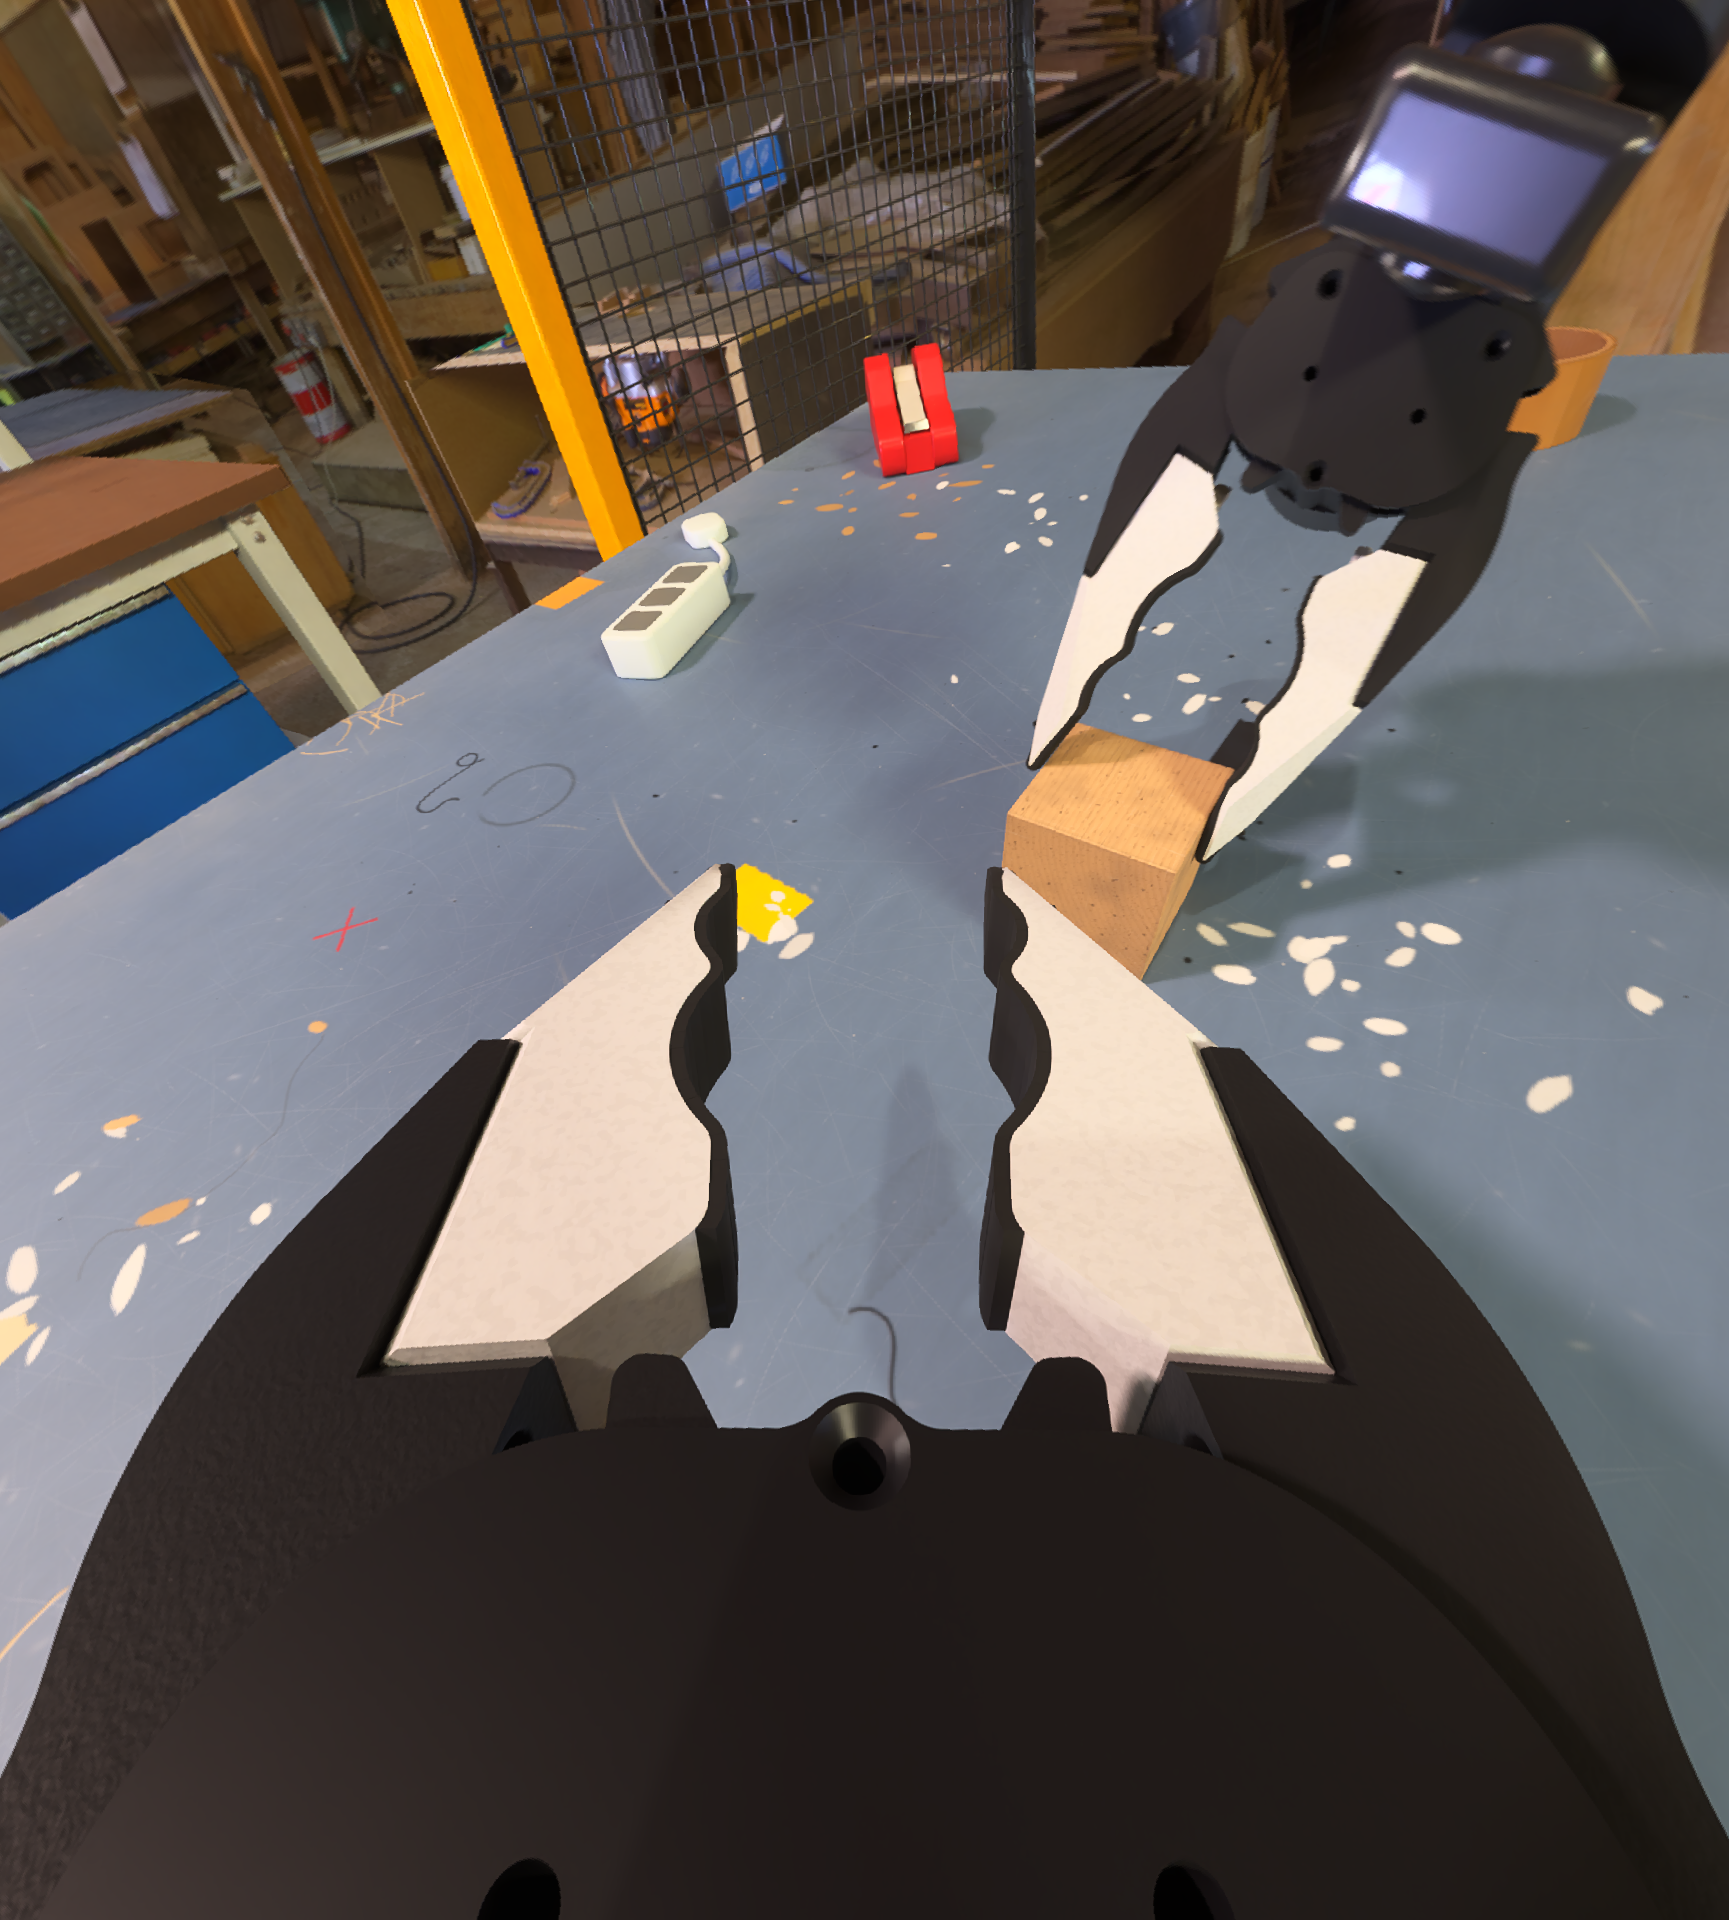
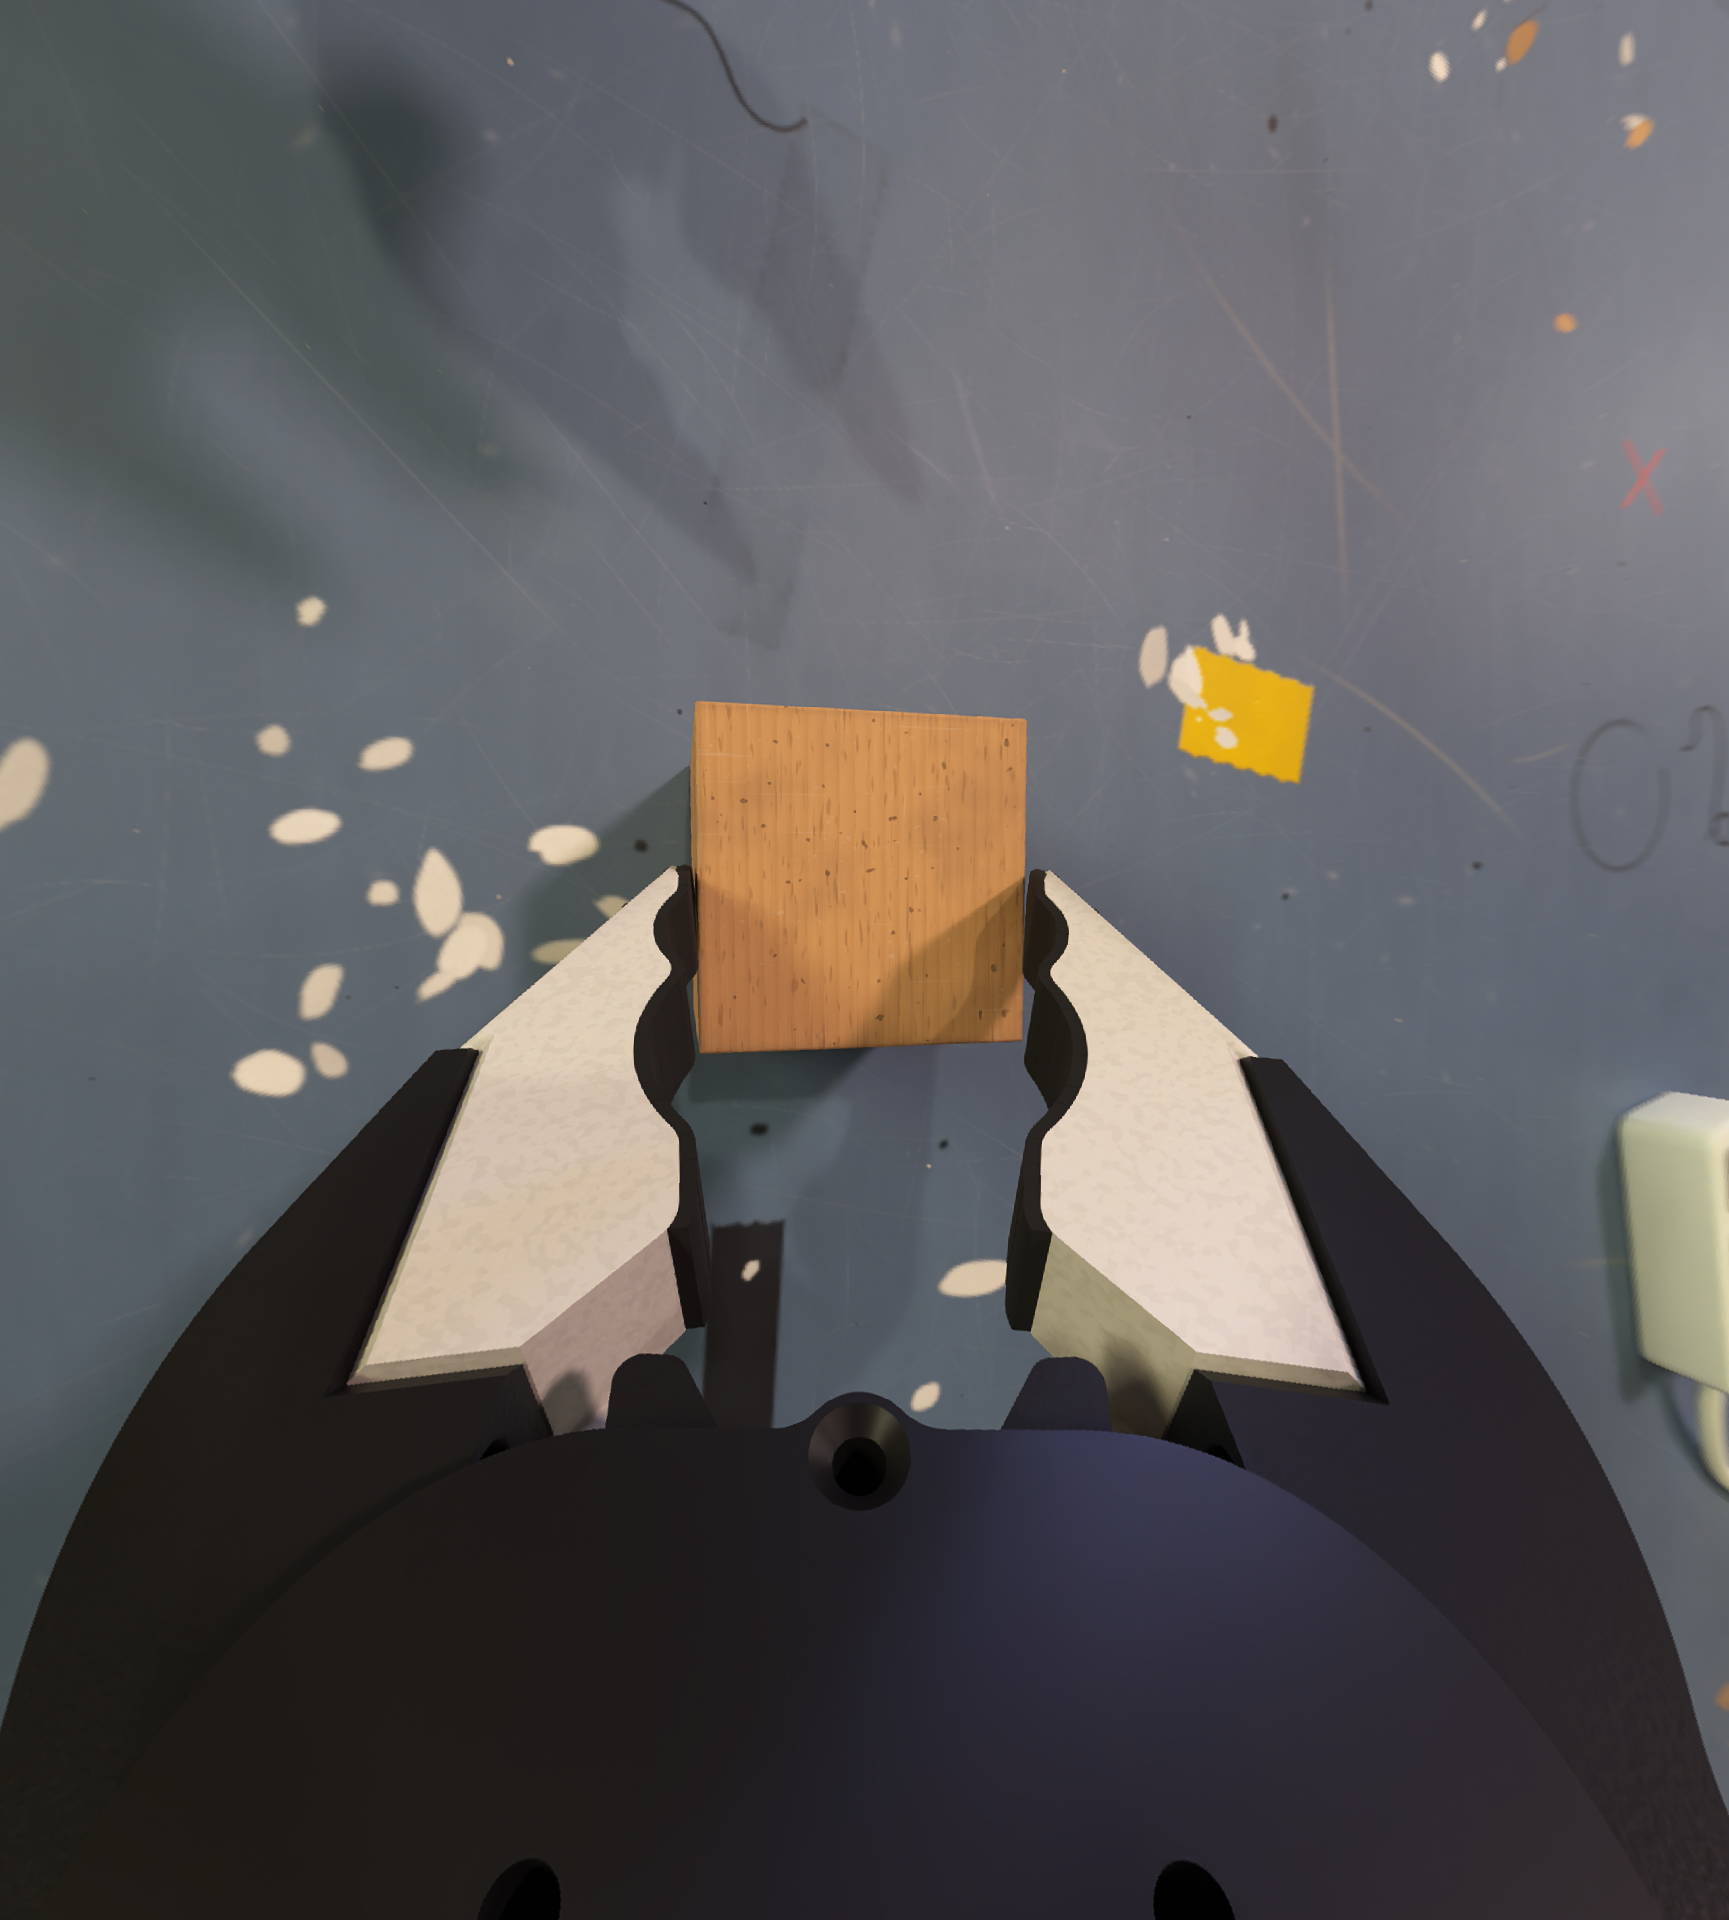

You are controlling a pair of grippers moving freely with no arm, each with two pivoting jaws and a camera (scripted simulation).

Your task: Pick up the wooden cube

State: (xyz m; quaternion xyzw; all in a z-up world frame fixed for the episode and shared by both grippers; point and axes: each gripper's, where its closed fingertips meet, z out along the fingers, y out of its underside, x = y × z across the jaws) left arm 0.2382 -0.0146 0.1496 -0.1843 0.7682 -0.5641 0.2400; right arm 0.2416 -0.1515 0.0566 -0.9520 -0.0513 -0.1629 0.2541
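The wooden cube (image 1: pixel 1099 842) sits on the blue-grey table (image 1: pixel 839 727), right of centre in the left wrist view. My right gripper (image 1: pixel 1128 800) comes down on it from behind, one white finger on each side. In the right wrist view the cube (image 2: pixel 860 810) lies between the fingertips of my right gripper (image 2: pixel 858 883), and both tips touch its side faces. The cube appears to rest on the table. My left gripper (image 1: pixel 860 883) is open and empty, just left of the cube and a little nearer.
A white power strip (image 1: pixel 668 613) lies at the left, also in the right wrist view (image 2: pixel 1707 1242). A red block (image 1: pixel 910 410) and an orange cup (image 1: pixel 1566 390) stand near the far edge. A yellow patch (image 1: pixel 772 899) marks the table. The table edge runs diagonally at left.
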